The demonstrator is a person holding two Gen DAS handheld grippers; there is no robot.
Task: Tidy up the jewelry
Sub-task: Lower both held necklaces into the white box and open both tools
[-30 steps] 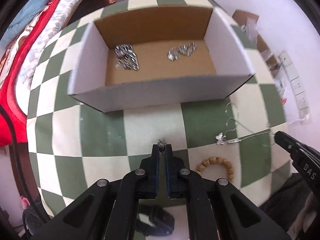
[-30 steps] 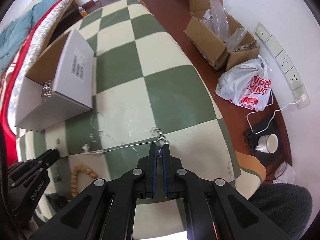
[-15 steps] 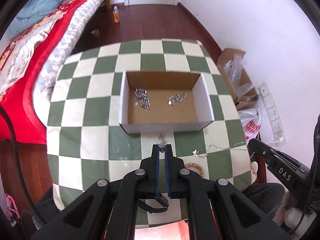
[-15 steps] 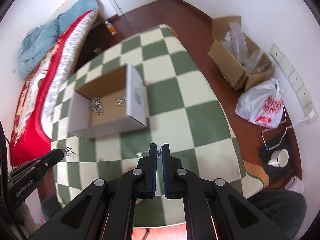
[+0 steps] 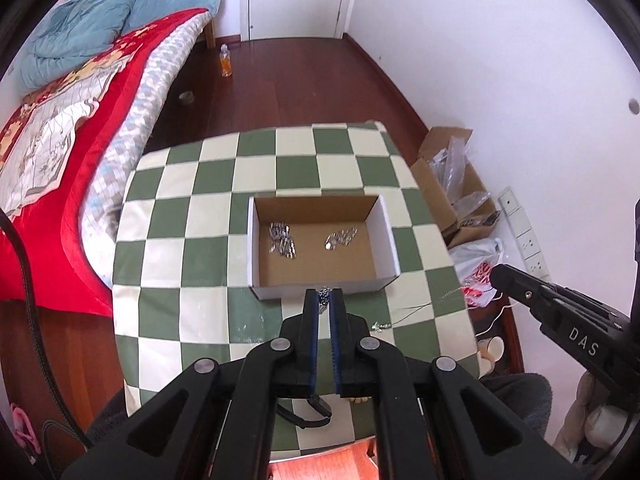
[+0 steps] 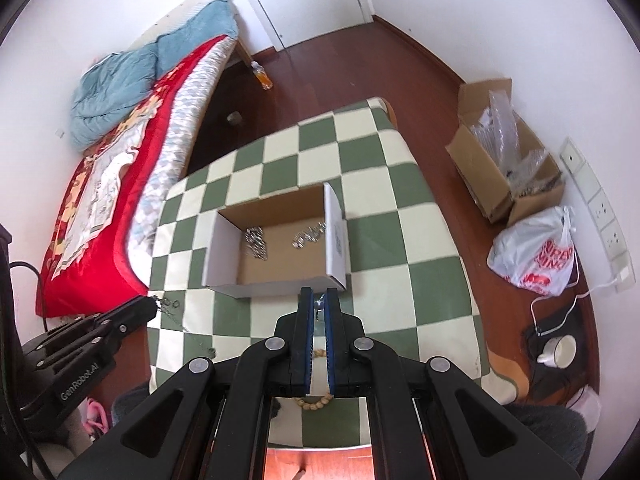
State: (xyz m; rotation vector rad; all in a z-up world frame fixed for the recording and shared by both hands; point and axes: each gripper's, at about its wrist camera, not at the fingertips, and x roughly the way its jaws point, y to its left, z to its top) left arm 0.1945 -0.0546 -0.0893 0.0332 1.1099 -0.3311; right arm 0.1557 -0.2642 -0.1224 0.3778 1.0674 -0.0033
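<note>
While taut, necklace (image 5: 420,309) crosswise

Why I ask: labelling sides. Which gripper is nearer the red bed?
Left. The left gripper is at the table edge beside the bed; the right gripper is mid-table.

The chain (image 5: 416,309) beside the box (image 5: 387,280) is too thin to follow. The beads (image 6: 316,400) are half hidden behind the right hand-held gripper (image 6: 319,300). The two piles in the box are too small to tell apart.
</note>
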